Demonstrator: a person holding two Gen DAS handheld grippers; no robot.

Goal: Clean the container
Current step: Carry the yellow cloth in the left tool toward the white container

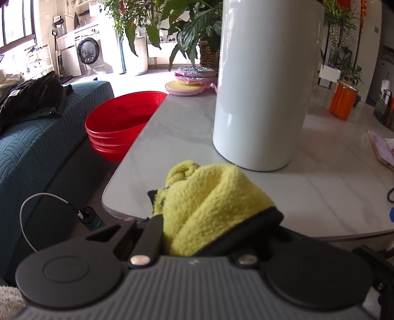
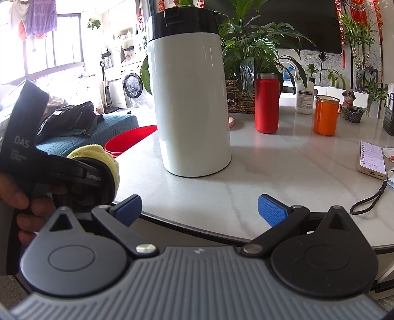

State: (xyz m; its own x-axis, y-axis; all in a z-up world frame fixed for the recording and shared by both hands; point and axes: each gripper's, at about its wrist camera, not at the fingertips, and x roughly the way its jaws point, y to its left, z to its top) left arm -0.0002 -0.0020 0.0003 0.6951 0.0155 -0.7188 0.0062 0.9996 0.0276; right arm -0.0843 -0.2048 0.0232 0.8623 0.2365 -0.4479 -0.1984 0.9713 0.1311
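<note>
Nearest the lens, the left tool (image 1: 216, 209) pinches a bunched yellow cloth (image 1: 204, 197) between its black fingers, poised over the near edge of the pale marble-patterned bench (image 1: 320, 184). In the right wrist view a hand (image 2: 22, 197) grips that tool's black handle at the left of the frame. The right tool (image 2: 199, 206) hangs at the bench's rim with its blue pads (image 2: 272, 209) spread wide and nothing between them. Just beyond both tools, the tall white container (image 2: 192, 105) with a black lid (image 2: 183, 23) stands upright on the bench, apart from either tool. Off the bench's left edge sits a stack of red basins (image 1: 118, 125) beside a teal sofa (image 1: 37, 147). Farther back on the bench are a red bottle (image 2: 267, 103), an orange mug (image 2: 326, 114) and a white bottle (image 2: 305, 96), with a phone (image 2: 371, 160) lying flat at the right. Leafy potted plants (image 2: 258, 49) in a woven basket (image 2: 240, 98) stand behind, and a washing machine (image 1: 87, 51) is seen far off by the window.
</note>
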